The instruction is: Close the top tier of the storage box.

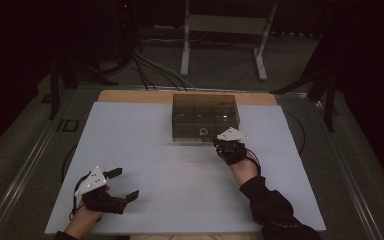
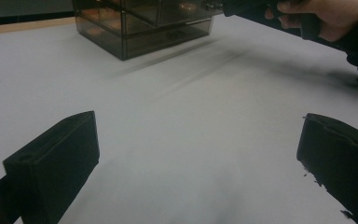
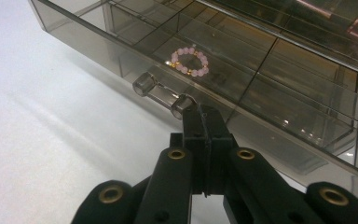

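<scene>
A smoky clear plastic drawer box [image 1: 204, 116] stands at the far middle of the white board. A pink bead bracelet [image 3: 189, 61] lies in a compartment of its drawer and also shows through the box front [image 1: 203, 132]. My right gripper [image 3: 200, 111] is shut, its tips right against the right end of the clear drawer handle [image 3: 161, 93]; nothing shows between the jaws. From above, the right gripper [image 1: 217, 143] sits at the box's front right. My left gripper [image 1: 126, 183] rests near the board's front left, open with nothing between its jaws [image 2: 198, 154].
The white board [image 1: 180, 170] lies on a wooden table whose edge shows behind the box. In the left gripper view the box [image 2: 135, 23] stands far ahead, with the other hand [image 2: 326, 16] at the upper right. Cables and a metal stand [image 1: 225, 35] are on the floor beyond.
</scene>
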{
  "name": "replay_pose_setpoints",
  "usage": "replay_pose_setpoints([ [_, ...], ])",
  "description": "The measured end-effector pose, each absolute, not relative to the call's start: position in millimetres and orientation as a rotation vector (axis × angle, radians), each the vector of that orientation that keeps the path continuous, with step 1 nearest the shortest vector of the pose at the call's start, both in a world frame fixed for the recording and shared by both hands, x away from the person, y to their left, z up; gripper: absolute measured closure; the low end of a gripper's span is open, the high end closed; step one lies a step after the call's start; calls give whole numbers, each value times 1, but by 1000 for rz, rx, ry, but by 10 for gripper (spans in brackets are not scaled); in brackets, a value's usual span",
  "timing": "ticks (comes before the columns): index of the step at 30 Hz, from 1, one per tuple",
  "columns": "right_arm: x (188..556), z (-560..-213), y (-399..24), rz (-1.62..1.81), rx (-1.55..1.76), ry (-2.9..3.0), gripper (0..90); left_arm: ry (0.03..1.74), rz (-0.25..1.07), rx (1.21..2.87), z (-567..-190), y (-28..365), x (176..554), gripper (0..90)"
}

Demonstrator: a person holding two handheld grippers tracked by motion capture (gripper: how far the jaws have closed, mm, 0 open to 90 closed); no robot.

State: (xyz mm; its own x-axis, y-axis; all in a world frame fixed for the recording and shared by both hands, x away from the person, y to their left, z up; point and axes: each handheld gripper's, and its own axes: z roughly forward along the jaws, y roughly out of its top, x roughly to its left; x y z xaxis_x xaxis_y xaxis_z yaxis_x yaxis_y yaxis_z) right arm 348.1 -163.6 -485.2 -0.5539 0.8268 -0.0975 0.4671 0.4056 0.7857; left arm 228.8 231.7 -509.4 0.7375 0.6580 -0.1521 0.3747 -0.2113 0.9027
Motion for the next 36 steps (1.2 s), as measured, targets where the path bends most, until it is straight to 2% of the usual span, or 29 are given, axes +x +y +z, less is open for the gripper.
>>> replay_pose_setpoints([
  [36, 356, -483, -162, 996, 1106, 2177, 900, 805, 318, 1827, -509, 232, 229, 0],
])
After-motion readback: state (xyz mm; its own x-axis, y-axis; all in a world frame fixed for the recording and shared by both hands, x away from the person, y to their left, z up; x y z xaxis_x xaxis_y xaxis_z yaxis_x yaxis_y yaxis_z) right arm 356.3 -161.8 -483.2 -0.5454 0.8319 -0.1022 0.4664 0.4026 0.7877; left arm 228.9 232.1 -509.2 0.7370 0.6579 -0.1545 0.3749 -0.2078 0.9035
